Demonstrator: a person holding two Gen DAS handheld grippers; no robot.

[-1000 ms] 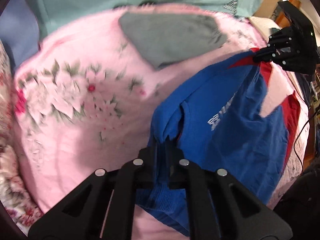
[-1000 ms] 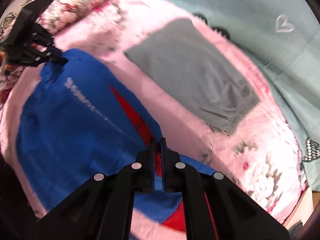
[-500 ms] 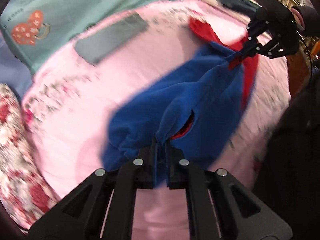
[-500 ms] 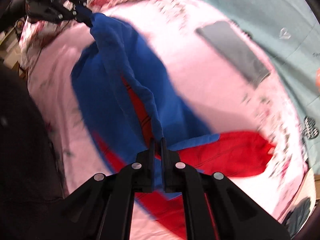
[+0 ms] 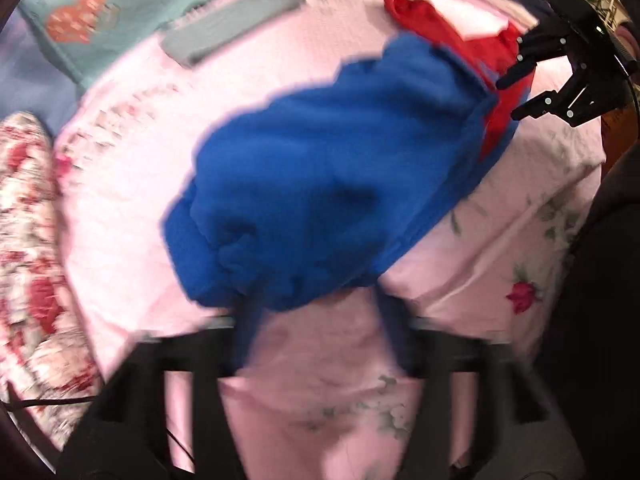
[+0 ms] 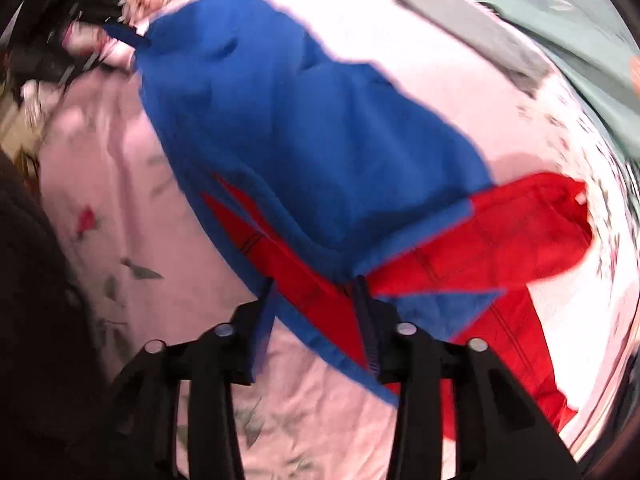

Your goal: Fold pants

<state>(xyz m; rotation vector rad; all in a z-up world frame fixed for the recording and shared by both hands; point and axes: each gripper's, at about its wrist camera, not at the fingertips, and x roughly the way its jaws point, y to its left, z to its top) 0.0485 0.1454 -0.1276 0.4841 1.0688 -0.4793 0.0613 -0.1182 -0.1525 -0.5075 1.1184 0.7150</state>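
The pants are blue with red panels, lying in a loose heap on the pink floral bed, the blue part bunched and folded over the red. In the right wrist view the pants spread from upper left toward lower right, with a red leg reaching out to the right and a second red strip running down toward the bed's near edge.

The left gripper has its fingers apart, with the blue hem just at their tips; the picture is blurred, and I cannot tell whether cloth touches them. The right gripper also has its fingers apart, with the blue edge and red fabric lying between and just beyond the tips. From the left wrist view the right gripper sits at the far red end of the pants, fingers spread.

A grey folded cloth lies well apart at the far side of the bed, next to a teal sheet. Bare pink bedding lies between the pants and the grey cloth, and also nearer the grippers. A floral pillow borders the left side.
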